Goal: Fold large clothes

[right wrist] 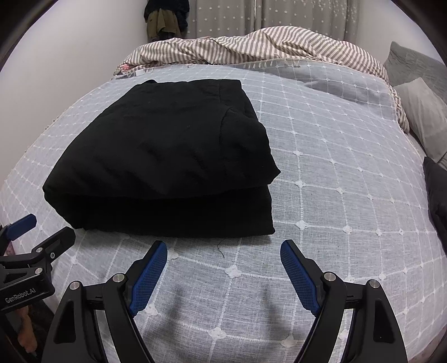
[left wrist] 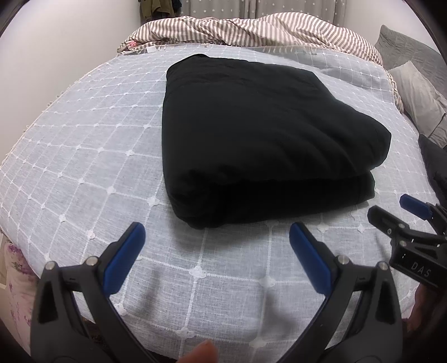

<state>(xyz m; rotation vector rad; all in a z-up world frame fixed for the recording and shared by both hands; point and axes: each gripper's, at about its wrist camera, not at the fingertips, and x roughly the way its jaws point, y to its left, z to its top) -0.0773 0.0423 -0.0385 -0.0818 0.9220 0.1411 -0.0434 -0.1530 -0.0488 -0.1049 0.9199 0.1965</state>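
Note:
A large black garment (left wrist: 259, 139) lies folded into a thick rectangular bundle on the bed; the right wrist view has it (right wrist: 167, 164) left of centre. My left gripper (left wrist: 216, 233) hovers open just short of the bundle's near edge, nothing between its blue pads (left wrist: 127, 259). My right gripper (right wrist: 223, 250) is open too, empty, just before the bundle's near right corner. Each gripper shows at the edge of the other's view: the right gripper (left wrist: 391, 209) low at the right, the left gripper (right wrist: 49, 226) low at the left.
The bed wears a light blue cover (left wrist: 83, 156) with a white grid. A striped duvet (left wrist: 251, 30) is bunched along the far side. Grey pillows (left wrist: 419, 95) lie at the right, and a dark cloth (right wrist: 438, 195) at the right edge. Clothes (right wrist: 164, 22) hang on the far wall.

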